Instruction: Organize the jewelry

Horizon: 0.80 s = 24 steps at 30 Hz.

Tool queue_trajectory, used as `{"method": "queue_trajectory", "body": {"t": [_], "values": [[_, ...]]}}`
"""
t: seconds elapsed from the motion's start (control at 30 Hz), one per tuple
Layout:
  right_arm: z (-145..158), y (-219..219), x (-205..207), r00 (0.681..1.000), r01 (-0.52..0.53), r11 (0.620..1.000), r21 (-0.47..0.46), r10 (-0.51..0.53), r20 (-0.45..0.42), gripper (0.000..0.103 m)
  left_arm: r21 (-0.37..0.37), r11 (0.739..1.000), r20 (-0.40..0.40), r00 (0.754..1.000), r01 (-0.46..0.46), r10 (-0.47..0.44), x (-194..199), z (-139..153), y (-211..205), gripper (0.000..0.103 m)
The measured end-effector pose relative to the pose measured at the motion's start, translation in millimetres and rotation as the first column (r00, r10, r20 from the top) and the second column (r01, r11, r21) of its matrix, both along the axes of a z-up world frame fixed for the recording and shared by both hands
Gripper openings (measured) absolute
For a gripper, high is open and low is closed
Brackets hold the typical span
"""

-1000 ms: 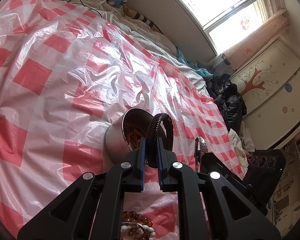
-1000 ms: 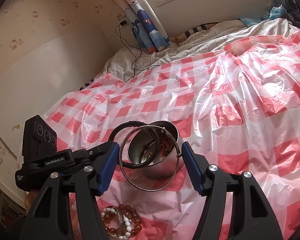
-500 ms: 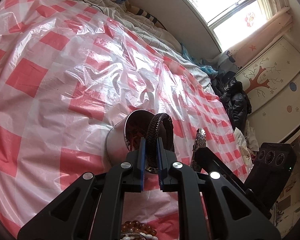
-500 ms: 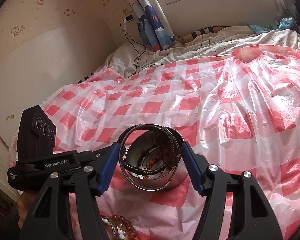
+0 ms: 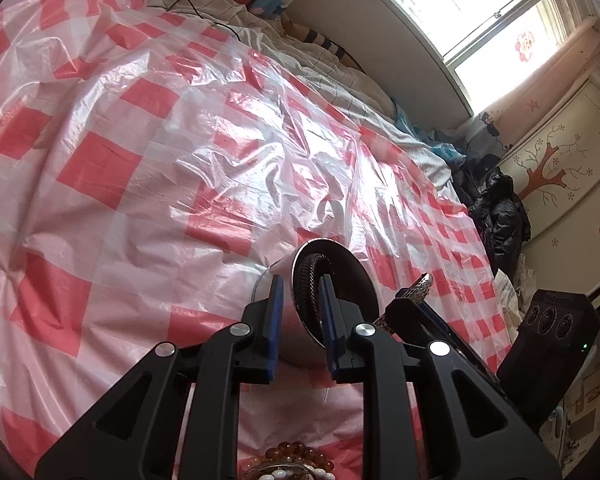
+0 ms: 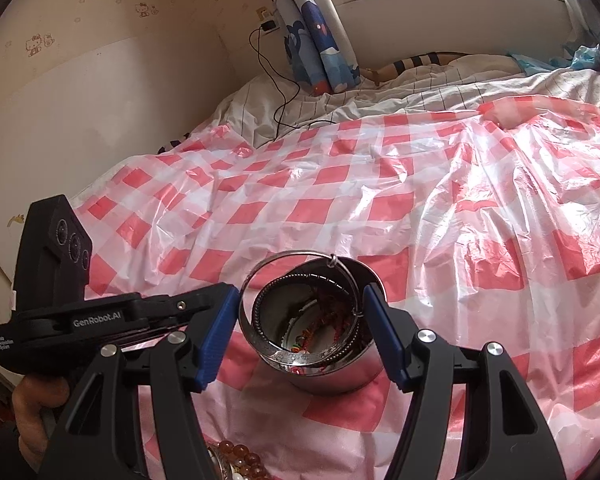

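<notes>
A steel cup (image 6: pixel 324 368) stands on the red-checked plastic sheet and holds red and beaded jewelry. My left gripper (image 5: pixel 300 320) is open just over the cup (image 5: pixel 288 336). The black braided bracelet (image 5: pixel 306 284) sits loose between its fingers, inside the cup's mouth. My right gripper (image 6: pixel 302 336) is shut on a thin silver bangle (image 6: pixel 300 300), pressing it from both sides over the cup. In the left wrist view the bangle (image 5: pixel 418 286) shows edge-on to the right.
A pile of amber and white beaded bracelets (image 6: pixel 236 456) lies near me on the sheet, also in the left wrist view (image 5: pixel 292 460). A white quilt and a black cable (image 6: pixel 284 104) lie at the bed's far end by a wall.
My left gripper has opened and let go of the black braided bracelet, which has dropped lower into the cup. My right gripper has carried the bangle forward over the cup.
</notes>
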State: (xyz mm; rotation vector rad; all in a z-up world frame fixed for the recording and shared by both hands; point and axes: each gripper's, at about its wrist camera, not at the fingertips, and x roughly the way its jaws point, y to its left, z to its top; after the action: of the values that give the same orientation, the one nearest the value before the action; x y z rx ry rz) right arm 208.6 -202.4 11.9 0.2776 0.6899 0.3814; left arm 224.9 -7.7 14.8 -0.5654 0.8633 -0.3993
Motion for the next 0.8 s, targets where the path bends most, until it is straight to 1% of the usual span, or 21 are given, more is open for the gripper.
{"method": "queue_trajectory", "body": {"t": [0.03, 0.1, 0.17, 0.2, 0.23, 0.3, 0.33, 0.37, 0.4, 0.5, 0.6, 0.67, 0.7, 0.8], "values": [[-1, 3, 3, 1.0, -0.002, 1.0, -0.016, 0.002, -0.005, 0.062, -0.008, 1.0, 0.002, 1.0, -0.015, 0.015, -1, 1, 3, 0.023], [-5, 9, 9, 1.0, -0.007, 0.998, -0.055, 0.006, -0.023, 0.062, -0.02, 0.999, 0.002, 1.0, -0.029, 0.029, 0, 2, 8, 0.025], [-11, 16, 14, 0.999, -0.007, 0.994, -0.109, 0.002, -0.044, 0.063, -0.019, 1.0, -0.006, 1.0, -0.018, 0.017, 1, 0, 6, 0.029], [-14, 19, 17, 0.998, -0.008, 0.99, -0.138, 0.0, -0.056, 0.063, -0.018, 1.0, -0.01, 1.0, -0.009, 0.008, 1, 0, 3, 0.029], [-16, 22, 18, 0.998, -0.006, 0.988, -0.157, -0.003, -0.062, 0.067, -0.015, 1.0, -0.011, 1.0, -0.006, 0.006, 1, -1, 2, 0.03], [-17, 25, 17, 0.999, -0.007, 0.986, -0.168, -0.001, -0.049, 0.071, -0.014, 1.0, -0.006, 1.0, -0.013, 0.013, 0, 0, 2, 0.031], [-15, 27, 15, 0.999, -0.002, 0.983, -0.186, -0.004, -0.034, 0.077, -0.021, 0.999, -0.004, 1.0, -0.026, 0.026, 0, 1, 4, 0.034], [-13, 29, 14, 1.0, 0.001, 0.979, -0.202, -0.005, -0.017, 0.079, -0.03, 0.999, -0.004, 0.999, -0.042, 0.042, -1, 1, 8, 0.037], [-12, 30, 12, 1.0, 0.001, 0.978, -0.209, -0.002, -0.005, 0.08, -0.041, 0.997, -0.006, 0.998, -0.058, 0.058, -1, 1, 12, 0.038], [-7, 28, 9, 1.0, 0.002, 0.982, -0.187, 0.003, 0.023, 0.08, -0.066, 0.993, -0.017, 0.995, -0.094, 0.093, -1, -1, 22, 0.04], [0, 20, 5, 0.998, 0.025, 0.986, -0.163, -0.017, 0.053, 0.08, -0.062, 0.994, -0.018, 0.996, -0.089, 0.088, 0, -1, 22, 0.04], [6, 11, 0, 0.996, 0.06, 0.987, -0.147, -0.049, 0.074, 0.084, -0.026, 0.997, -0.003, 0.997, -0.079, 0.079, -2, 1, 16, 0.041], [8, 8, -1, 0.995, 0.072, 0.987, -0.143, -0.062, 0.077, 0.088, 0.004, 0.997, 0.011, 0.997, -0.075, 0.075, -3, 4, 13, 0.042], [9, -4, -11, 0.993, 0.105, 0.987, -0.121, -0.098, 0.06, 0.089, 0.118, 0.991, 0.067, 0.996, -0.069, 0.062, -10, 12, 1, 0.049]]}}
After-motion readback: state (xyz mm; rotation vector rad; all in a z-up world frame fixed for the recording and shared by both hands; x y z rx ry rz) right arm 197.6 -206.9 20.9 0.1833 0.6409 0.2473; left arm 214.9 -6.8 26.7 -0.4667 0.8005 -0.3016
